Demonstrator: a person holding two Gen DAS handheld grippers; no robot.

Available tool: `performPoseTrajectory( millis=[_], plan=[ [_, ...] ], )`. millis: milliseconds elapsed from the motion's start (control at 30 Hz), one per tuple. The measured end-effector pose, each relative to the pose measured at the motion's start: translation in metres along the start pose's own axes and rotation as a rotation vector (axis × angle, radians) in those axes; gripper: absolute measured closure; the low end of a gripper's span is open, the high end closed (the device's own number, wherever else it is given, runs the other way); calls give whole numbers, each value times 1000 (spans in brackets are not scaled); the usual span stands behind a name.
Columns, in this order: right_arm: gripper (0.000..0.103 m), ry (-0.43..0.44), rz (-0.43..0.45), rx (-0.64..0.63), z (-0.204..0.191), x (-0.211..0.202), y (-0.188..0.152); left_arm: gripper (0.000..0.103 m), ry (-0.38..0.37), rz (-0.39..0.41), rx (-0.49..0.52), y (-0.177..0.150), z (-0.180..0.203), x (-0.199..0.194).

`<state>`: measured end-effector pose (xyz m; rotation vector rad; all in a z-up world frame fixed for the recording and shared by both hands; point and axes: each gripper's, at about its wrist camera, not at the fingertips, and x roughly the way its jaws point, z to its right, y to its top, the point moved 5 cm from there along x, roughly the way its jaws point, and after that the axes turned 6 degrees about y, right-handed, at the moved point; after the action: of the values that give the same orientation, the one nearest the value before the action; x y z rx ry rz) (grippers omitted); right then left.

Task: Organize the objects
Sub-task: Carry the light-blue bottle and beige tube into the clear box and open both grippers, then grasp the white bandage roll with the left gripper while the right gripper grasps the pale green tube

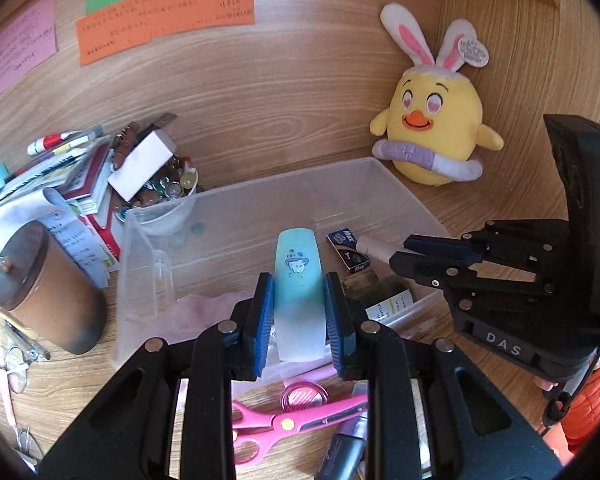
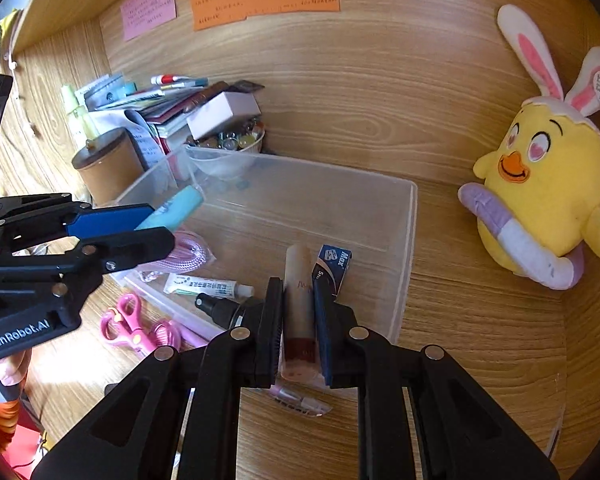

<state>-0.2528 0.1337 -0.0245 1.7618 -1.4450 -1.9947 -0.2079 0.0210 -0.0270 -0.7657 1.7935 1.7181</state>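
Note:
My left gripper [image 1: 299, 312] is shut on a teal-and-white tube with a cartoon print [image 1: 298, 280] and holds it over the near edge of a clear plastic bin [image 1: 260, 208]. It also shows in the right wrist view [image 2: 156, 236], with the tube's tip [image 2: 176, 208] sticking out. My right gripper [image 2: 298, 320] is shut on a beige stick with a dark red band [image 2: 298, 300], over the bin's near right part [image 2: 404, 260]. It shows in the left wrist view [image 1: 404, 250]. A blue Max staples box [image 2: 334, 266] lies in the bin beside the stick.
Pink scissors [image 1: 284, 424] and a round pink item [image 1: 304, 398] lie on the desk before the bin. A brown lidded canister [image 1: 44, 292], stacked books and a bowl of beads [image 1: 168, 192] stand at left. A yellow chick plush [image 1: 436, 128] sits at right. A pink cord [image 2: 188, 256], a white tube [image 2: 208, 286] and a dark spray bottle [image 2: 220, 312] lie in the bin.

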Motion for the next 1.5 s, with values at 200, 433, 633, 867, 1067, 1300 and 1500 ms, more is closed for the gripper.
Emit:
performPoseTrajectory(
  millis=[200,433,633,867,1067,1300,1500],
  plan=[
    [89,-9,-21,-11,-2,10,-2,79,-13,-38,1,-2,4,18],
    [89,-22,-21,-18,-5,9,-2,79,-19,-41,7,-3,8,18],
    [81,-11,-12,-10,-5,-2,-4,78,-48,-48,-12,-4,7,10],
    [60,-24,38,-38,-14,-32,-14,43,-43,13,-20,-11,10,-21],
    [52,-28,54,-56,-25,-56,-37,21,-4,71,-33,-24,10,-50],
    [50,-22,26,-57,-39,-72,-80,14,43,43,-60,-59,8,-63],
    [50,17,-8,-71,-56,-79,-120,14,47,-20,-77,-100,11,-66]
  ],
)
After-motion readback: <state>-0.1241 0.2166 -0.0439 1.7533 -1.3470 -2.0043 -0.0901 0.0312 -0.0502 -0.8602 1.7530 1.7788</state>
